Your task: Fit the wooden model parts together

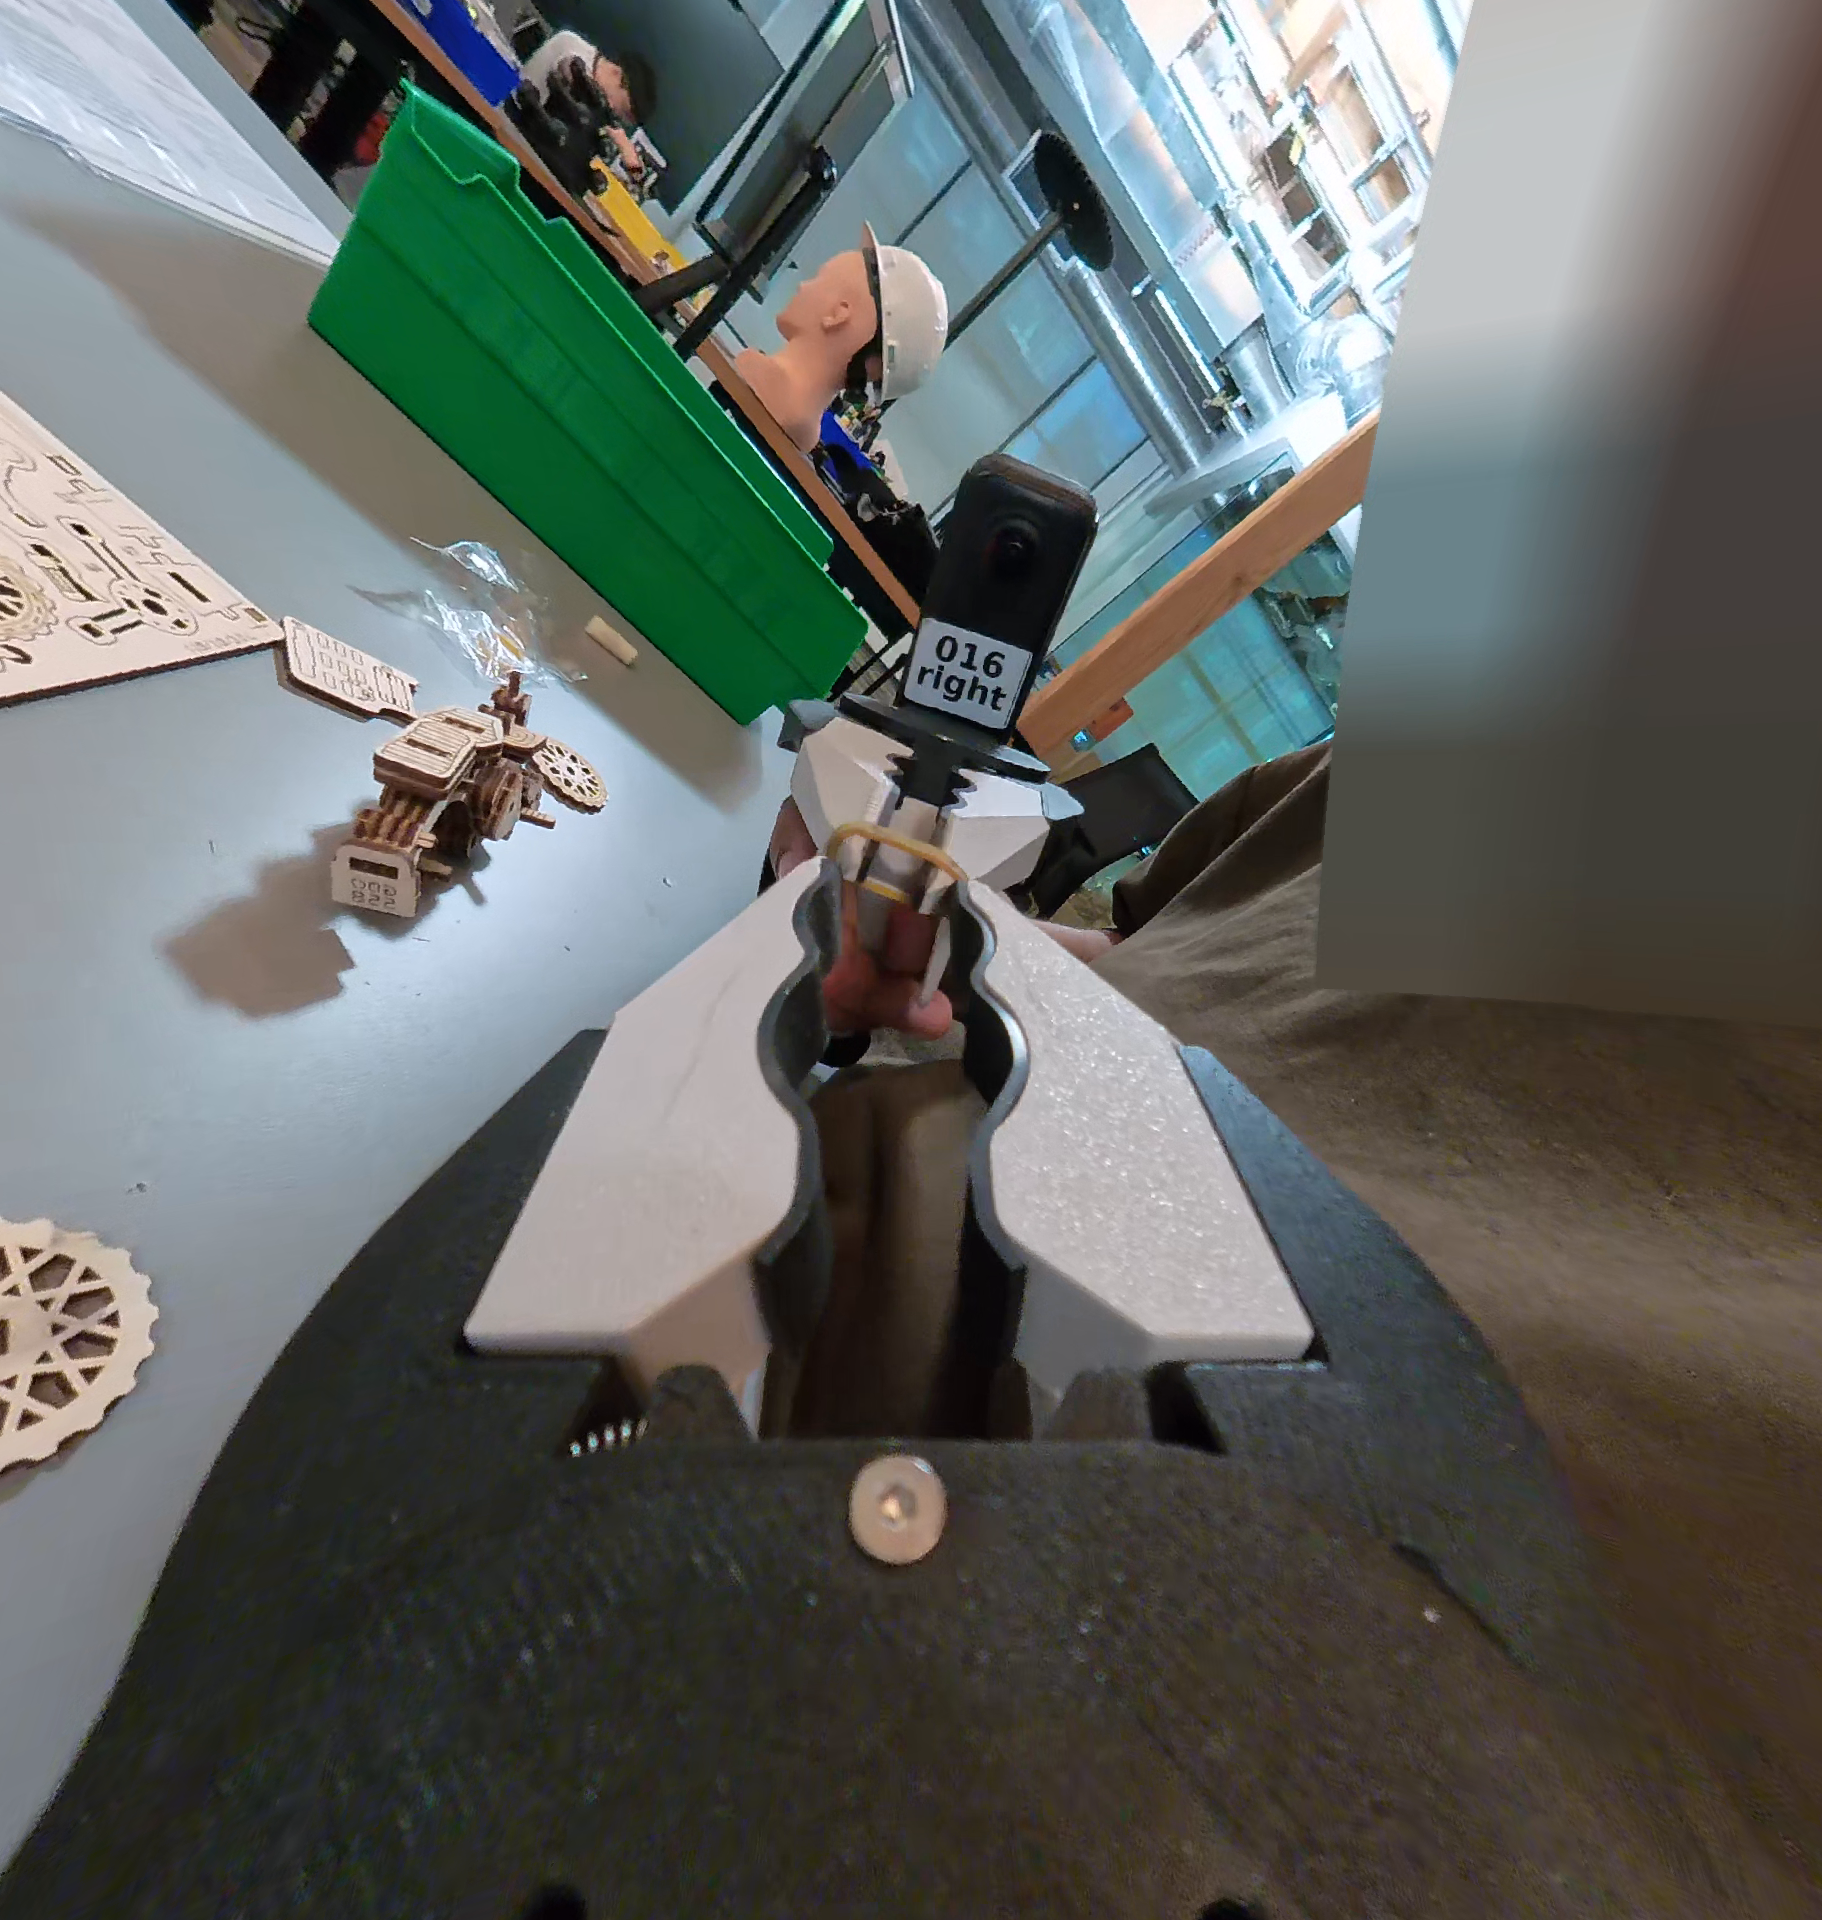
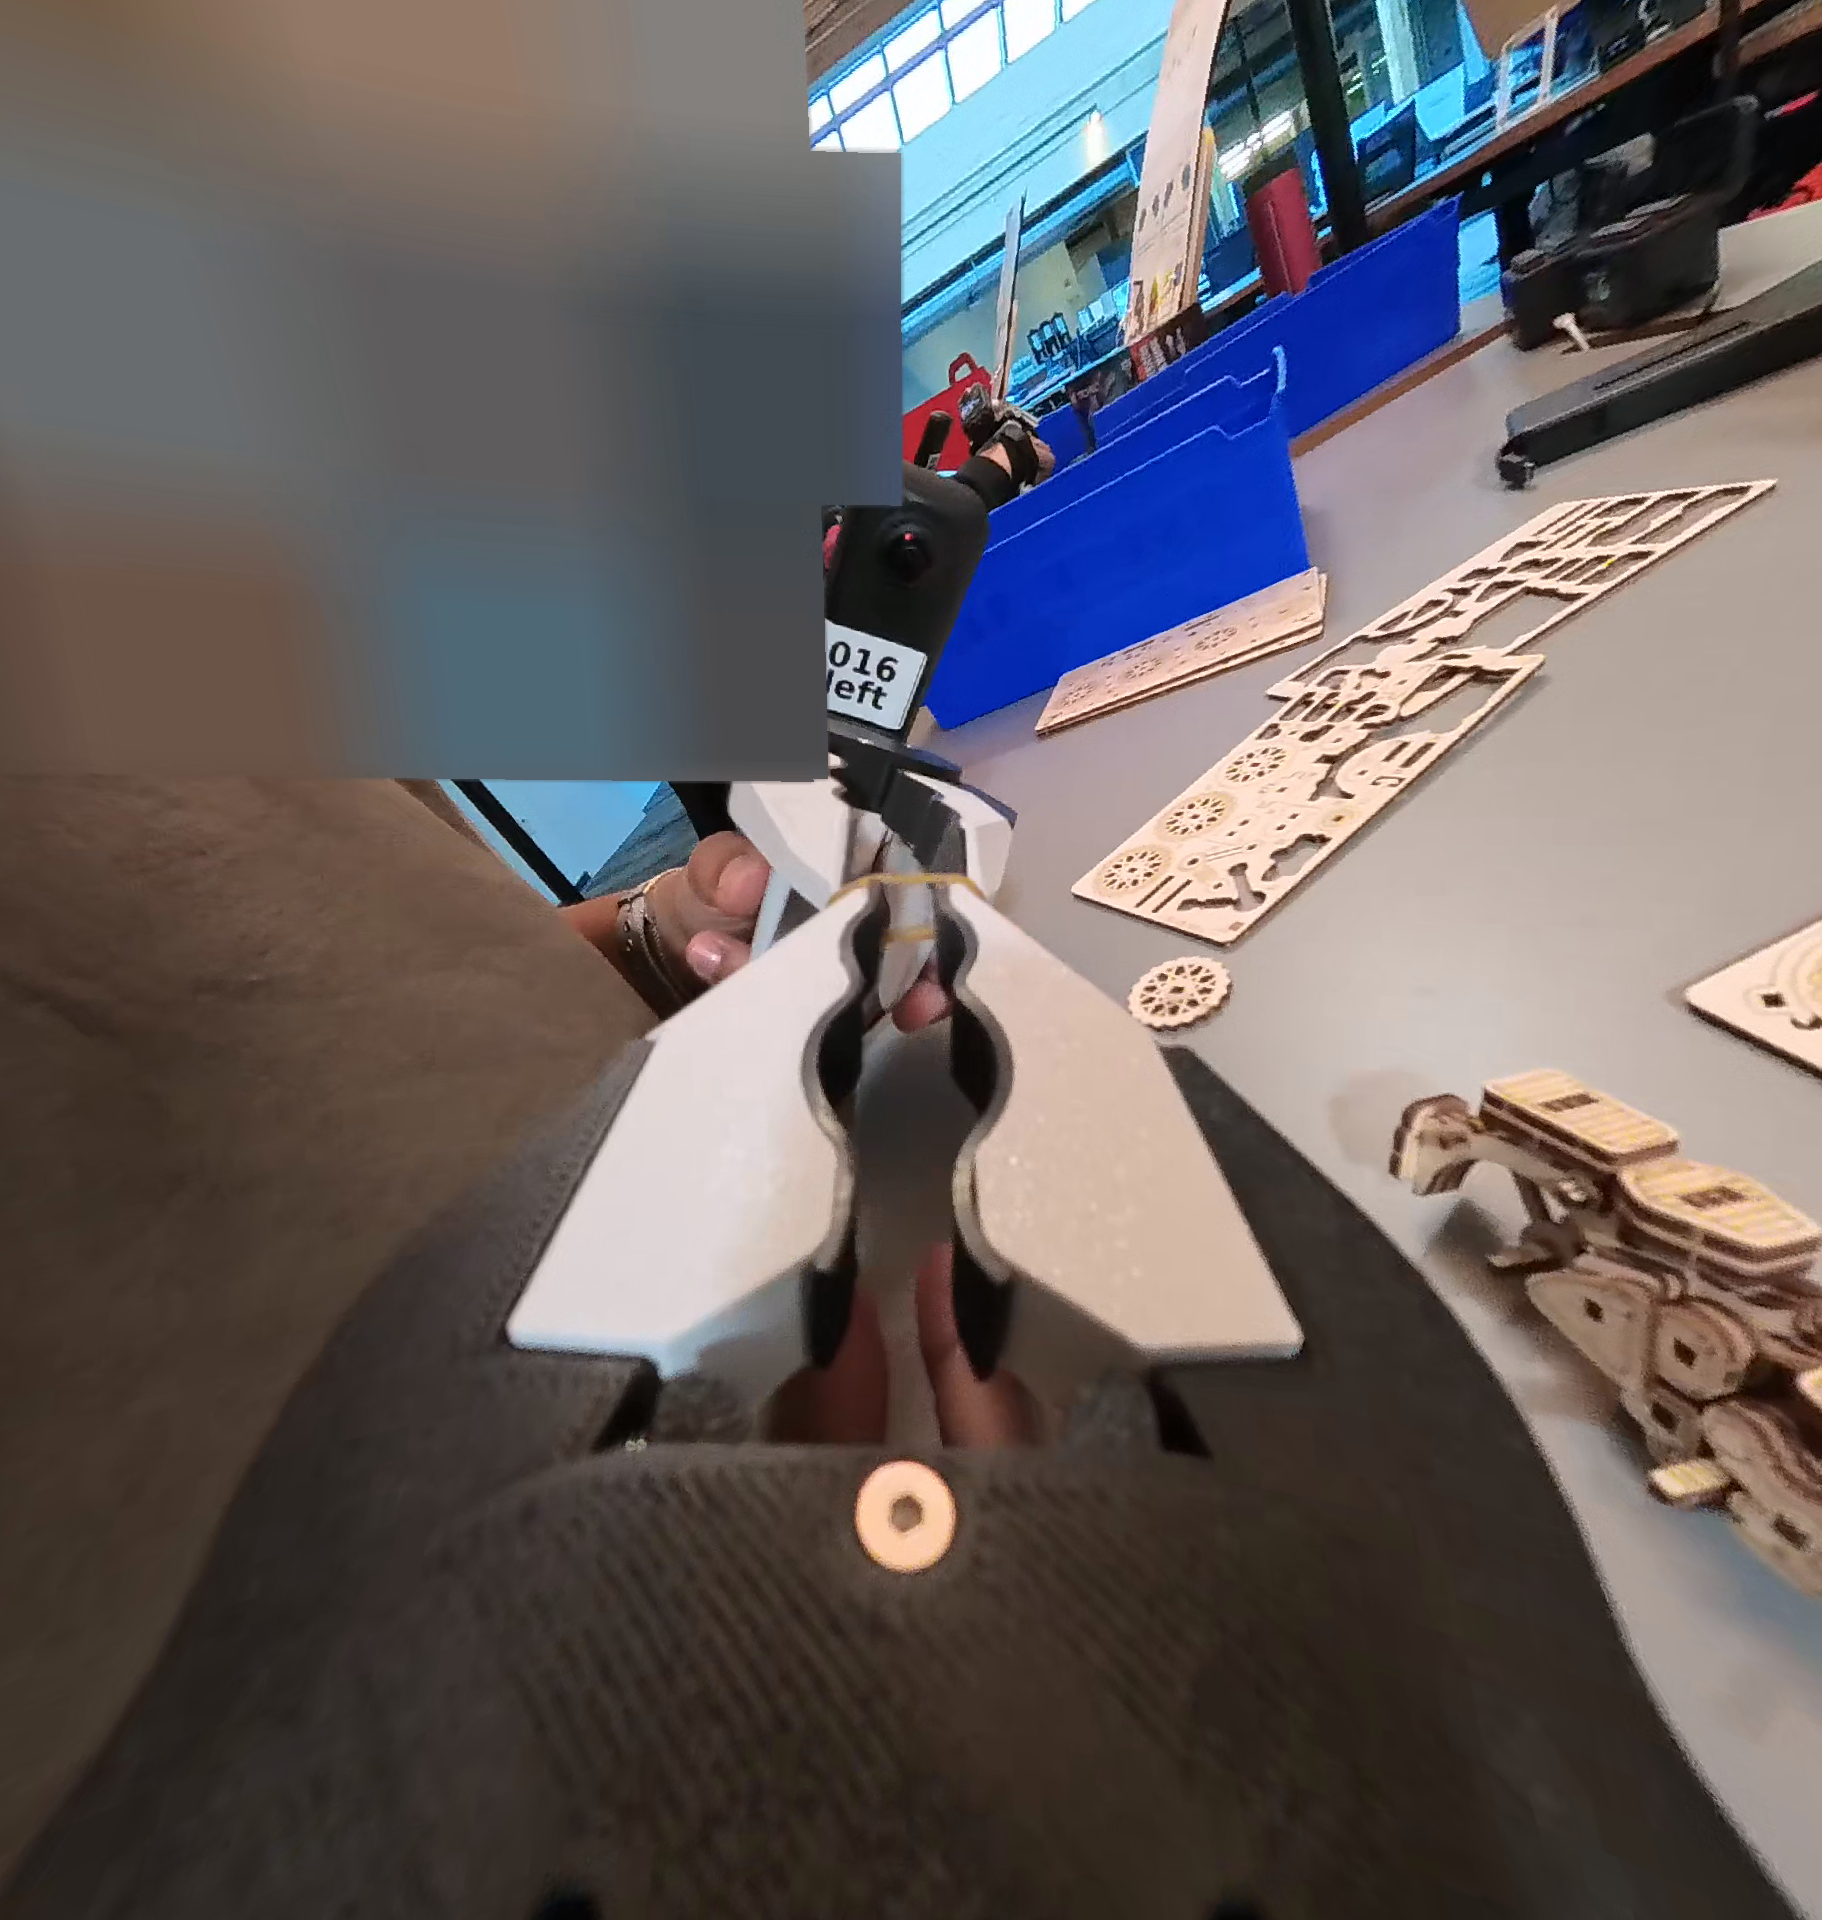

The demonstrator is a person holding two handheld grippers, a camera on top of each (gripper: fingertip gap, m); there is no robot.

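Observation:
My left gripper and right gripper meet tip to tip above a person's lap, off the table edge. A yellow rubber band is stretched around the outside of the fingertips where they meet; it also shows in the right wrist view. I cannot tell whose fingers it loops. Both pairs of jaws stand a little apart, with a person's fingertip behind the gap. The partly built wooden model stands on the grey table. A loose wooden gear lies flat nearby.
Laser-cut wooden sheets lie on the table, with a small wooden panel, a white peg and clear plastic wrap. A green bin and a blue bin stand at the far edges. A hand holds the left gripper. My two grippers' fingertips are within a few centimetres of each other. Both grippers' tips are roughly 12 cm from the loose wooden gear. It is also in sight in the right wrist view.

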